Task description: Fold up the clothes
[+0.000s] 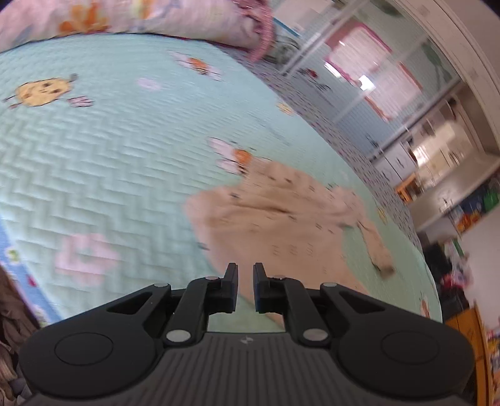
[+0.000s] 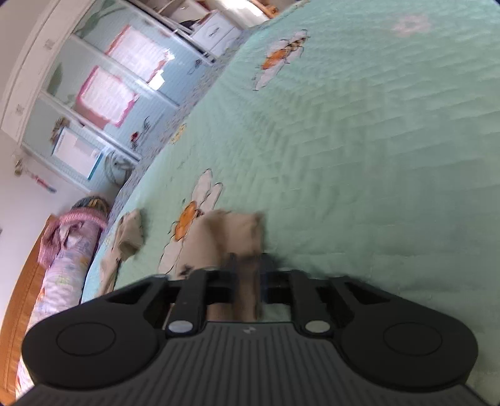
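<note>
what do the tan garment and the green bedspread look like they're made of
The tan garment looks like soft, matte woven or knit cloth, maybe cotton: it lies limp and rumpled, with small dark marks printed on it. The green bedspread looks like quilted fabric, also matte: stitched zigzag ridges cover it, with flower and bee pictures. Blur hides the finer weave.

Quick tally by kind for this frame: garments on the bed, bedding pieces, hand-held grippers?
Beige garment: 1
Bedding: 2, the green quilt and the rolled floral duvet
Hand-held grippers: 2, left and right
Total: 5
</note>
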The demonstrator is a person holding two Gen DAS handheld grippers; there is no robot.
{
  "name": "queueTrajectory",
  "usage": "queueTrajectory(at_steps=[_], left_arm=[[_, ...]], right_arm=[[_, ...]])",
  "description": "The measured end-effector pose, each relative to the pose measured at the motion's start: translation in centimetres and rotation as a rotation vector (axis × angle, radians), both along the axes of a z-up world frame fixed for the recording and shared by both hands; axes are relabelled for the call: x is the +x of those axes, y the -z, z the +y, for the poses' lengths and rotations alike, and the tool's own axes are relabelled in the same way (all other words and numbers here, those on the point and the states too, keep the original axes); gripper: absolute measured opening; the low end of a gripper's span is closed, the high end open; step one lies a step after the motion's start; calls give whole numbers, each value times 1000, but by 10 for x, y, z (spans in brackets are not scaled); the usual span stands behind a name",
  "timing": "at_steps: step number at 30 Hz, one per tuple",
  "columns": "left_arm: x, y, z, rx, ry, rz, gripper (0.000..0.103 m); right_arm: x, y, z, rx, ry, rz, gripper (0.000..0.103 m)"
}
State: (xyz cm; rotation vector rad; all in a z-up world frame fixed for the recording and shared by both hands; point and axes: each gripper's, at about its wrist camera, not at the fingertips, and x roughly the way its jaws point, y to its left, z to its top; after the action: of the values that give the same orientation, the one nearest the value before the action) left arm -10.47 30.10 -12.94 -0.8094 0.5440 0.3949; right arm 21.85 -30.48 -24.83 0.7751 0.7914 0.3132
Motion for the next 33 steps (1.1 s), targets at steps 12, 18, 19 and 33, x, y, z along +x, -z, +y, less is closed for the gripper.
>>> queueTrajectory(at_steps=[12, 18, 19, 33], left_arm=[[48, -13, -72, 91, 222, -27, 8], [57, -5, -100, 114, 290, -12, 8], [57, -3, -101, 109, 291, -6, 8], [45, 3, -94, 104, 255, 19, 11]], right_arm=[[-67, -77, -120, -160, 236, -148, 12], [-92, -60, -97, -86, 172, -108, 25], [-90, -53, -88, -95, 173, -89, 34], [-97, -34, -86, -58, 323, -78, 8]])
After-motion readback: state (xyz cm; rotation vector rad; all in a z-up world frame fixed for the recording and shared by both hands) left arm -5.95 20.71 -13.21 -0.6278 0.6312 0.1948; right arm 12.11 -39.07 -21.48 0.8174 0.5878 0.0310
